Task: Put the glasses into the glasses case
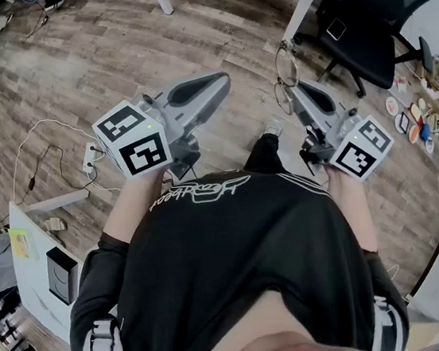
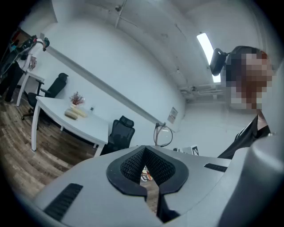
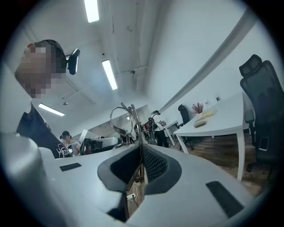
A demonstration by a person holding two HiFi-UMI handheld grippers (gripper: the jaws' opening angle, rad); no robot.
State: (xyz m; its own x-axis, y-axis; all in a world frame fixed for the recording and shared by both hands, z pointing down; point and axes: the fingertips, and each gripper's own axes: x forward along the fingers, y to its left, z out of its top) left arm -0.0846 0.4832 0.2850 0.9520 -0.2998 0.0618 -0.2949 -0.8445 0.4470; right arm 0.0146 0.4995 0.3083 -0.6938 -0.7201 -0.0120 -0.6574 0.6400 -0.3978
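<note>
Your black long-sleeved top with white stripes (image 1: pixel 235 233) fills the lower head view. Below you lies a brown wood-plank floor (image 1: pixel 106 41), and a black mesh office chair (image 1: pixel 378 5) stands at the upper right. You hold both grey grippers level and well apart. Your left gripper (image 1: pixel 222 82) has its jaws together with nothing between them. Your right gripper (image 1: pixel 292 95) is clamped on the thin round metal-framed glasses (image 1: pixel 285 66), pinching the frame so the lenses stand out past its tips, in the air over the floor.
</note>
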